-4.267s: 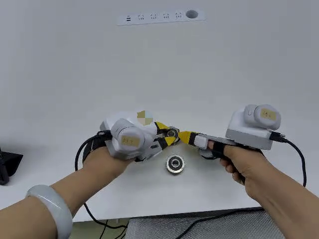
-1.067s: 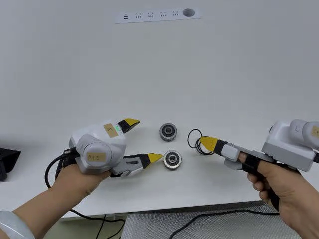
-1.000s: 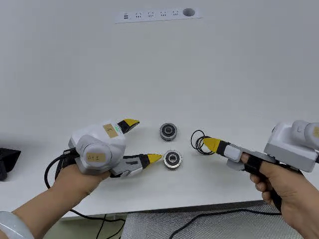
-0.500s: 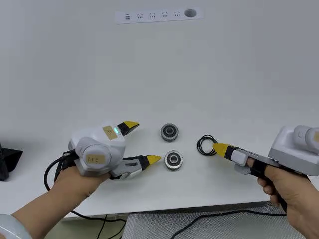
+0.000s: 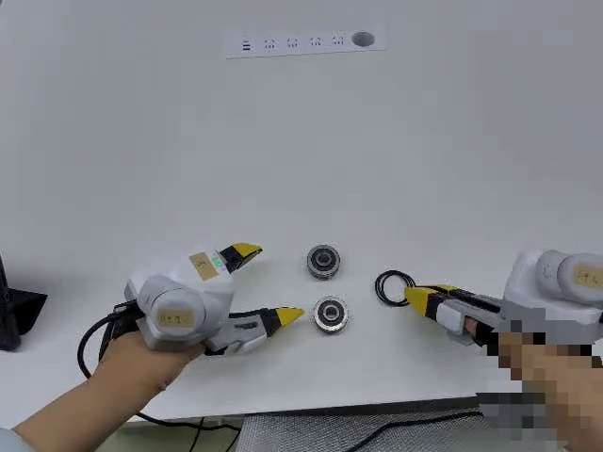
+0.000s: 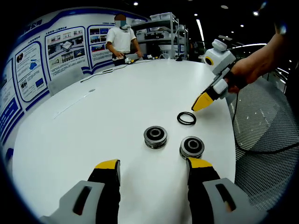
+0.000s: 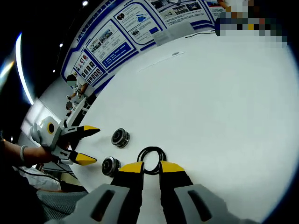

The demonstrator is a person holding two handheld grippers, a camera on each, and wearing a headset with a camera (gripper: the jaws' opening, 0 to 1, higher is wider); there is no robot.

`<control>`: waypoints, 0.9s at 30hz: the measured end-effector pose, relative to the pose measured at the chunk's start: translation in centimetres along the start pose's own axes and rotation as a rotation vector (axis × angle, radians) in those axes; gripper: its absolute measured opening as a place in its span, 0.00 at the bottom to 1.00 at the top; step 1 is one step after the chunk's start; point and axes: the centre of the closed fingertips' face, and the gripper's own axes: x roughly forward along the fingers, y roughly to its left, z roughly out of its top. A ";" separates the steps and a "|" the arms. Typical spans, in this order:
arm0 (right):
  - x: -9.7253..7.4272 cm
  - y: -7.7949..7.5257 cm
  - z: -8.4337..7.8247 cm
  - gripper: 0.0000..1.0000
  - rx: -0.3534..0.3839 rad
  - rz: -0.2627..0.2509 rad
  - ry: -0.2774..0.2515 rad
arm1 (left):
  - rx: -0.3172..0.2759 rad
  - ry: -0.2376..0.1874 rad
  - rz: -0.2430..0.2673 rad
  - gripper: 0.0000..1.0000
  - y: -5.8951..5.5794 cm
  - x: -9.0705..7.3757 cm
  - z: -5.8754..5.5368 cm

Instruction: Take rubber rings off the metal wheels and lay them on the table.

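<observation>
A black rubber ring [image 5: 394, 286] lies flat on the white worktop [image 5: 283, 151], free of both tools; in the right gripper view [image 7: 151, 160] it looks like it may be two loops overlapped, though I cannot tell for sure. To its left are two metal wheels. The far wheel [image 5: 323, 261] stands on its edge and the near wheel [image 5: 331, 314] lies just in front of it, the two close together but apart. In the left gripper view the ring [image 6: 186, 118] lies beyond both wheels [image 6: 155, 136] [image 6: 192, 146].

The right tool [image 5: 421, 296] rests low just beside the ring, its yellow tips pointing at the ring's right edge. Its jaws are nearly together with a narrow gap between them and grip nothing; in its own view [image 7: 152, 166] the ring shows just past the tips.

The left tool [image 5: 270, 282] is held to the left of the wheels with its jaws spread wide and empty, the lower yellow tip near the near wheel but not touching it. A hand [image 5: 141, 358] holds it, and a black cable [image 5: 94, 330] trails from it over the worktop's front edge.

A white power strip [image 5: 304, 41] lies at the far side of the worktop.
</observation>
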 end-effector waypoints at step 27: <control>-2.3 2.0 -2.1 0.65 -0.452 0.051 0.046 | -0.092 -0.060 0.003 0.66 -2.4 -3.6 0.1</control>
